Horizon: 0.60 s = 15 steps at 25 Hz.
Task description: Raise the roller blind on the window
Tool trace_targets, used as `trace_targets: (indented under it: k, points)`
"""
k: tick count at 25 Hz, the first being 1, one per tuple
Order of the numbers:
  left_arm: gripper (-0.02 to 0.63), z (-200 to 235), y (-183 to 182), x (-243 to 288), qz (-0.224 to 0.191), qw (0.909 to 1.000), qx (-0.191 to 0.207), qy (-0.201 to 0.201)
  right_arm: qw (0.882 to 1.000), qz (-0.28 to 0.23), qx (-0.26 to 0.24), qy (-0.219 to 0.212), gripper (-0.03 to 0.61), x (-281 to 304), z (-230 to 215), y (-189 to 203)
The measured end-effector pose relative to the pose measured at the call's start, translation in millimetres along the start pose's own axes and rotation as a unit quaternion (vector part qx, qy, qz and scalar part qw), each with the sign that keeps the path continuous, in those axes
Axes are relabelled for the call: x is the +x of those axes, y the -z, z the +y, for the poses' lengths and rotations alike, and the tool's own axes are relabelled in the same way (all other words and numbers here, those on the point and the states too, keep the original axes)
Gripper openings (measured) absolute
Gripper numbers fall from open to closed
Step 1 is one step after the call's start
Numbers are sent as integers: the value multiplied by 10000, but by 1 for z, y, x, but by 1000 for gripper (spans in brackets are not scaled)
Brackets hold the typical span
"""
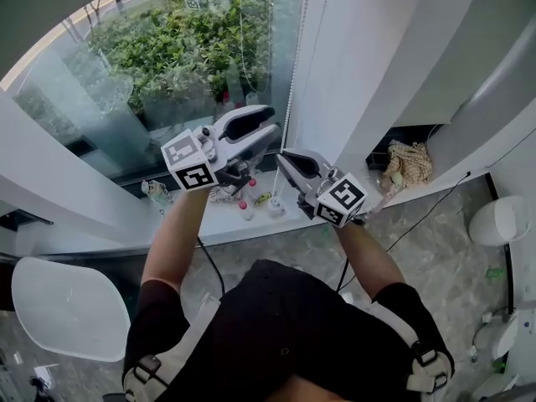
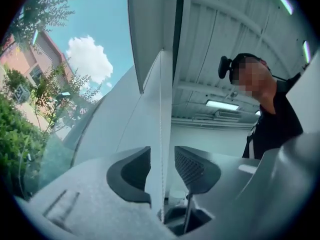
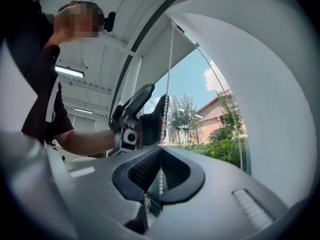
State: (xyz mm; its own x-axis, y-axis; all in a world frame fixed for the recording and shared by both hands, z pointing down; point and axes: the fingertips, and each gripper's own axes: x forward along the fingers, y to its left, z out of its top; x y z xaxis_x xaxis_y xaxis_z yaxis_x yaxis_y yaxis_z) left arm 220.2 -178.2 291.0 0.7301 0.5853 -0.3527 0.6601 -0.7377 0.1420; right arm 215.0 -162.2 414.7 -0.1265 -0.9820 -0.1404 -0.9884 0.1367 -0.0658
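Now bead chain (image 3: 170, 69) pinched in right tongs (image 3: 161, 154), between parted left tongs (image 2: 162, 160).

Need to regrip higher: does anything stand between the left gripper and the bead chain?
Nothing visible does. The bead chain runs through the gap between the open jaws of the left gripper, above the right gripper, which is shut on it.

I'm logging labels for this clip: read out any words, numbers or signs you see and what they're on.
No readable words or numbers anywhere.
Left marker cube and right marker cube: square patterns only, no letters.
Small bottles on the sill: labels too small to read.
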Motion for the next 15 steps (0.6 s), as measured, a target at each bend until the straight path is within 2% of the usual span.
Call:
trace_targets:
  k: [4, 9, 10, 11, 12, 15]
  points:
    - [156, -2, -32, 23, -332, 9989, -123, 319, 10000, 22, 40, 14, 3, 3, 2, 0]
    - [149, -6, -39, 44, -315, 9983, -144, 467, 10000, -10, 58, -30, 3, 5, 7, -1]
    - [113, -8, -40, 45, -327, 9982, -107, 482, 10000, -9, 61, -41, 3, 4, 7, 0]
    - [44, -9, -40, 45, -344, 9983, -74, 467, 10000, -6, 62, -50, 3, 4, 7, 0]
    - [20, -9, -40, 44, -357, 9984, -64, 439, 10000, -7, 61, -58, 3, 3, 7, 1]
    - [17, -5, -40, 41, -419, 9983, -147, 389, 9999, -41, 69, -65, 3, 1, 5, 2]
